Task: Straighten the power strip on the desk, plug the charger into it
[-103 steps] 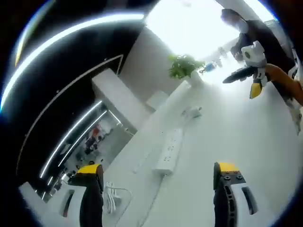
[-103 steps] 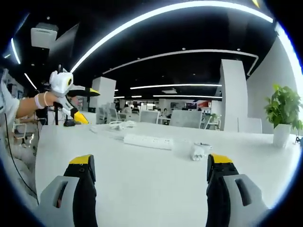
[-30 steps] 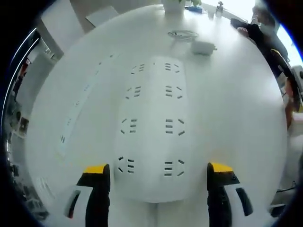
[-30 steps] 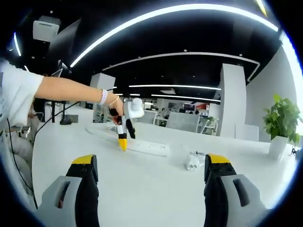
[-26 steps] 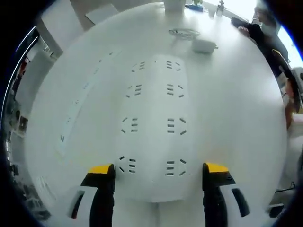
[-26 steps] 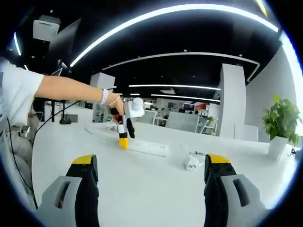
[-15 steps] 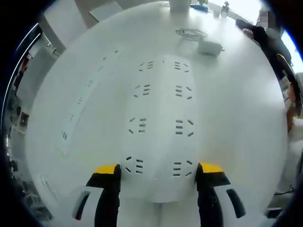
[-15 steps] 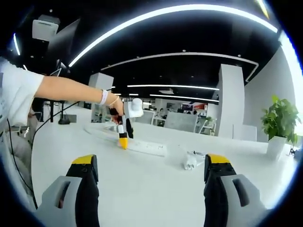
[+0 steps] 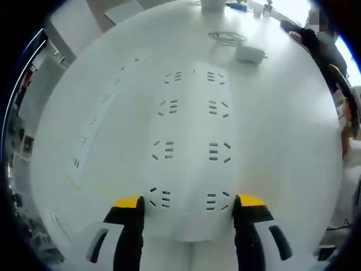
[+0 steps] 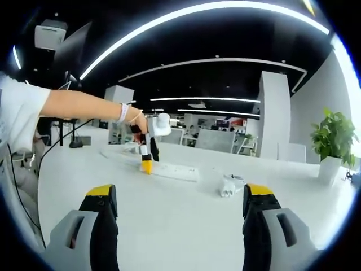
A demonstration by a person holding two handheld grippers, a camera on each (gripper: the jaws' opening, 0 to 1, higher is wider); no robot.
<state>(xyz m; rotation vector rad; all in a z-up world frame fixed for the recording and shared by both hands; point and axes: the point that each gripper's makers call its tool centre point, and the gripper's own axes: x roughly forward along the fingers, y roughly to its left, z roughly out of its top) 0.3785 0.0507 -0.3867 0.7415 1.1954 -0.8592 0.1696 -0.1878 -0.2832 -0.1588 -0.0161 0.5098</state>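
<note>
Gripping the near end of the power strip [image 9: 189, 152] with left claw [image 9: 189, 204]; better pivoting slowly, keeping it flat on the table [image 9: 293, 147]. Holding right claw [image 10: 177, 197] open, well short of the charger [image 10: 228, 185] lying just beyond the strip's far end.

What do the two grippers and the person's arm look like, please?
Each gripper has two black jaws with yellow tips and white-grey bases, as on the left gripper and right gripper. The person's arm shows a white short sleeve and a white wristband.

- White power strip [image 9: 190, 152] with dark socket slots
- White desk [image 10: 186, 209]
- Charger [image 9: 250, 54], seemingly white
- Yellow-tipped black gripper fingers [image 9: 250, 201]
- Green plant [image 10: 333, 137]
</note>
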